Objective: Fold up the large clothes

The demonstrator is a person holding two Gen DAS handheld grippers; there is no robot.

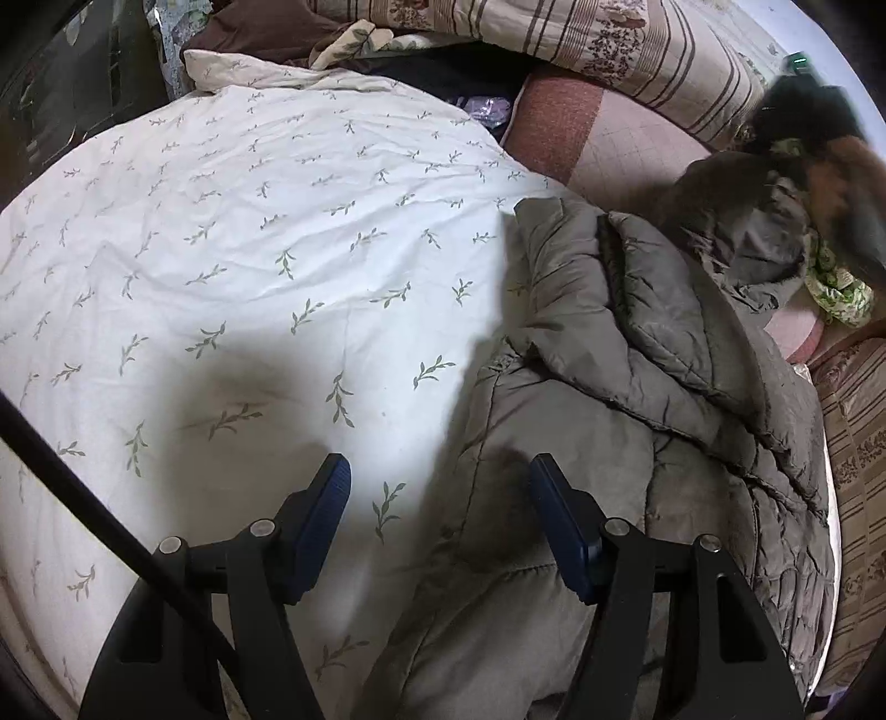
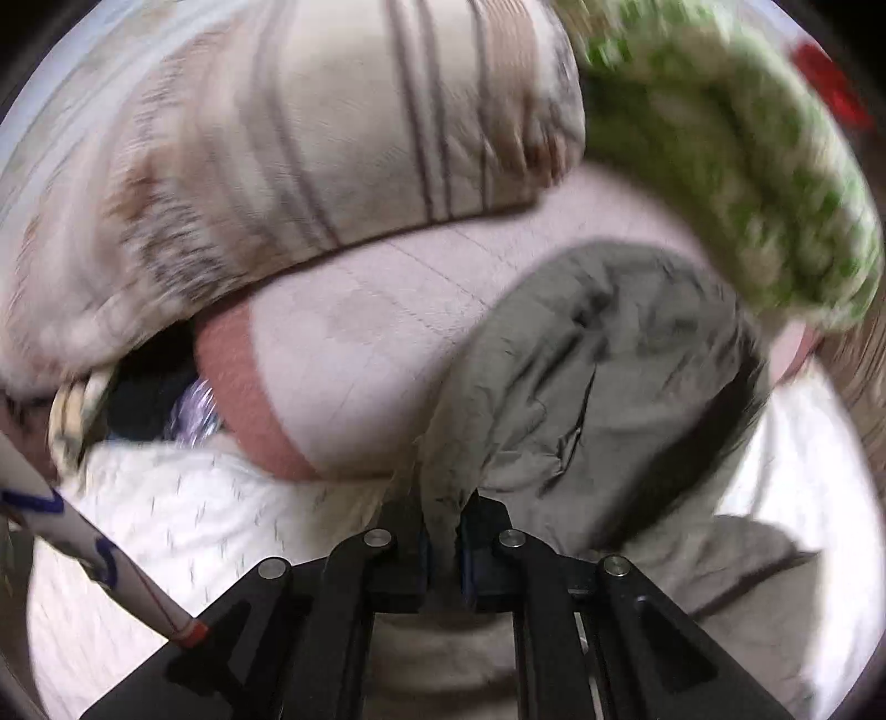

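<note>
A large grey-olive quilted jacket [image 1: 637, 387] lies crumpled on the right side of a bed, its fur-trimmed hood [image 1: 830, 171] at the far right. My left gripper [image 1: 441, 476] hovers open above the jacket's left edge, one blue pad [image 1: 326, 509] over the sheet and the other over the jacket, nothing between them. In the right wrist view my right gripper [image 2: 443, 518] is shut on a bunched fold of the jacket [image 2: 598, 354], which rises from the jaws. That view is blurred.
A white duvet with green sprigs [image 1: 249, 249] covers the bed's left and middle. Striped pillows [image 1: 637, 50] line the far side above a pink checked sheet [image 1: 626, 149]. Green-and-white patterned cloth [image 2: 747, 177] sits at the right. A white cable [image 2: 83, 543] crosses the lower left.
</note>
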